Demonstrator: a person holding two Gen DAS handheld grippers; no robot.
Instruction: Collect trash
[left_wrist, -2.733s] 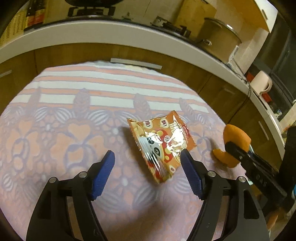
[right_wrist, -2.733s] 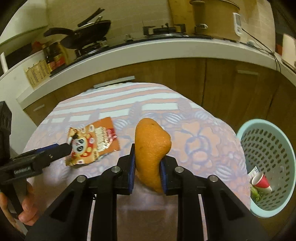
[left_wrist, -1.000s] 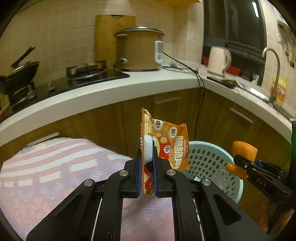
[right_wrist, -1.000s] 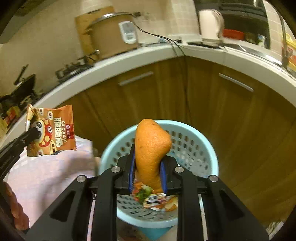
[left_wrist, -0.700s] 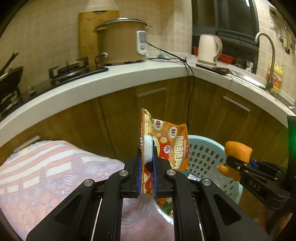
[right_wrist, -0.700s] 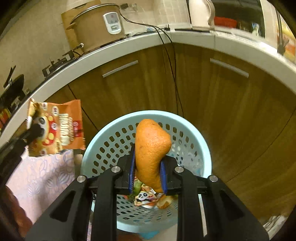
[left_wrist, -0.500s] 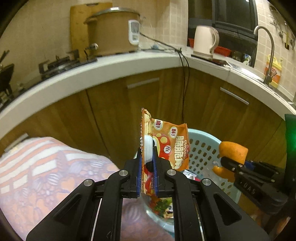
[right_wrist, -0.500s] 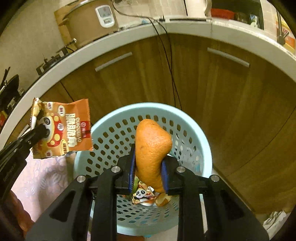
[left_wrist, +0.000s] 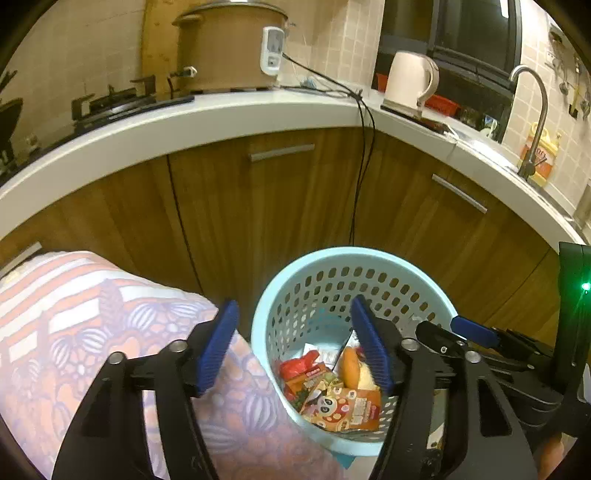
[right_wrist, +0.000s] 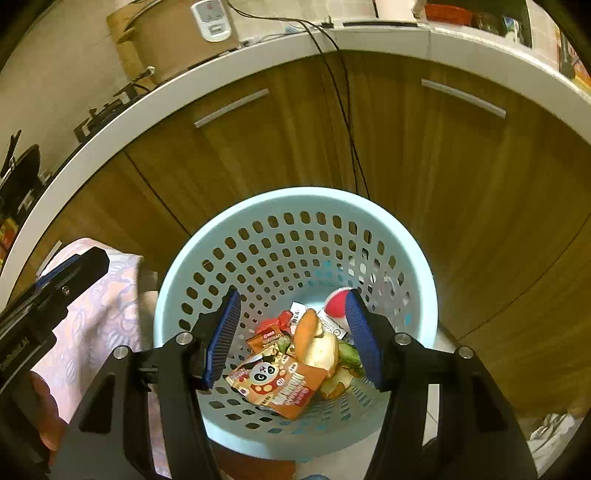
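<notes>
A light blue perforated basket (left_wrist: 332, 258) (right_wrist: 295, 206) stands on the floor beside the table. In it lie the orange panda snack bag (left_wrist: 343, 408) (right_wrist: 277, 380), the orange peel (left_wrist: 349, 363) (right_wrist: 306, 334) and other wrappers. My left gripper (left_wrist: 295, 347) is open and empty, over the basket's left rim. My right gripper (right_wrist: 291, 332) is open and empty, right above the basket; it also shows in the left wrist view (left_wrist: 454, 334) at the right.
A table with a pink patterned cloth (left_wrist: 74, 332) sits left of the basket. Brown cabinet doors (left_wrist: 277, 206) and a white counter (left_wrist: 221, 118) curve behind, with a rice cooker (left_wrist: 229, 48), a kettle (left_wrist: 408, 79) and a hanging cord (left_wrist: 364, 166).
Both grippers opened over the basket. The snack bag dropped from the left gripper and the orange peel from the right; both now lie inside the basket.
</notes>
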